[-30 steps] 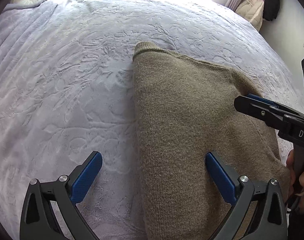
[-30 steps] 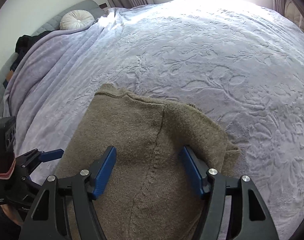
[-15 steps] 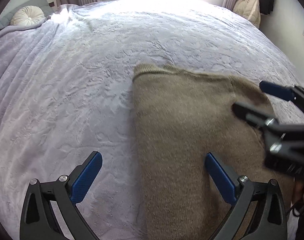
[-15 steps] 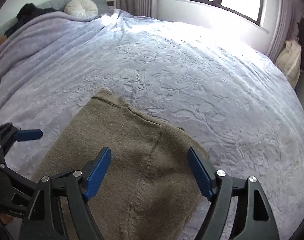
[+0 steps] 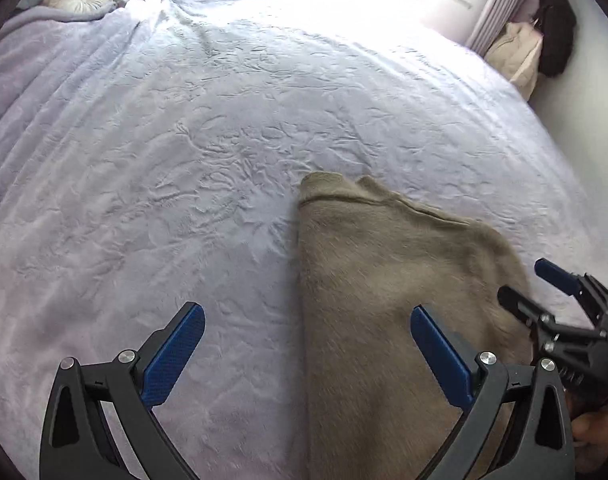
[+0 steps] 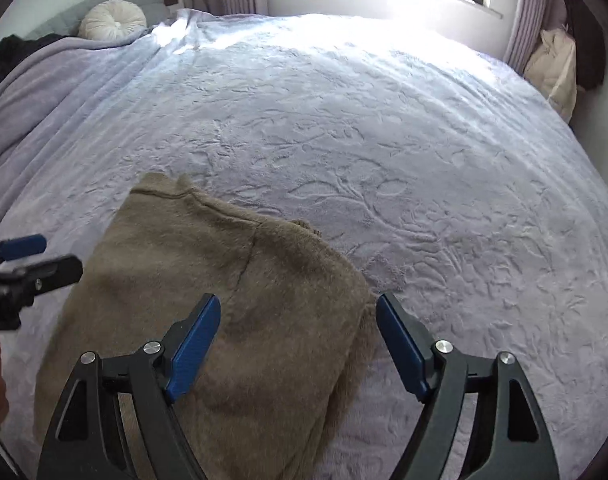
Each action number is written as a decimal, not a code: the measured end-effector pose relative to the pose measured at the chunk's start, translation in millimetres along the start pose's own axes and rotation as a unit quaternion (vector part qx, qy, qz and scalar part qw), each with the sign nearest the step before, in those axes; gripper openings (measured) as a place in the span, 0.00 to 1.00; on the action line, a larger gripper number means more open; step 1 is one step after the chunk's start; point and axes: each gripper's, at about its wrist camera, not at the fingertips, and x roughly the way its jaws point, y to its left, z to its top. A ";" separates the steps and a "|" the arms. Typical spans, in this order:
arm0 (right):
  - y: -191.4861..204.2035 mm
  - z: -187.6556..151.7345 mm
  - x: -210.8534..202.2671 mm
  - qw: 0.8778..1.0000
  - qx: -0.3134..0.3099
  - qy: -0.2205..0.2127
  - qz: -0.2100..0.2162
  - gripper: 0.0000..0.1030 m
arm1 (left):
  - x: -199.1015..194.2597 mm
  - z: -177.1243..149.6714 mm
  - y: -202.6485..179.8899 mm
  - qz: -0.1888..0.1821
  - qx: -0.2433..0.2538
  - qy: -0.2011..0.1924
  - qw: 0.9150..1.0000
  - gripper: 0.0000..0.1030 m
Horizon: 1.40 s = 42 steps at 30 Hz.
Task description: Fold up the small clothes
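Plainly, from the left wrist view, the olive-brown knitted garment (image 5: 383,300) lies on the pale lilac embossed bedspread (image 5: 184,160), already doubled into a narrow panel with its ribbed edge at the far end. The left gripper (image 5: 307,356) hangs above it with its blue-padded jaws spread wide and nothing between them; its right finger sits over the knit, its left finger over bare bedspread, so the garment's long left edge runs between the two. At the right margin the right gripper (image 5: 535,284) shows from the side, jaws parted and empty, above the garment's far right border.

From the right wrist view, the right gripper (image 6: 298,340) is likewise wide and holds nothing, poised over the garment's right edge, where a folded-in part, probably a sleeve, lies along a seam. The left gripper (image 6: 36,258) enters at the left edge, clear of the cloth. A round white tufted cushion (image 6: 112,20) rests at the head of the bed, well apart.

My judgement is that a lengthwise fold is laid and both tools stand between grips. The next move calls for lowering each gripper onto one end's corners, pinching through all layers, and carrying that end over the other evenly.
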 end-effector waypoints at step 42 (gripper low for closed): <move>43.7 -152.9 -109.7 0.994 -0.044 -0.053 0.088 0.62 | -36.7 -159.4 11.6 0.016 0.083 -0.019 0.996 1.00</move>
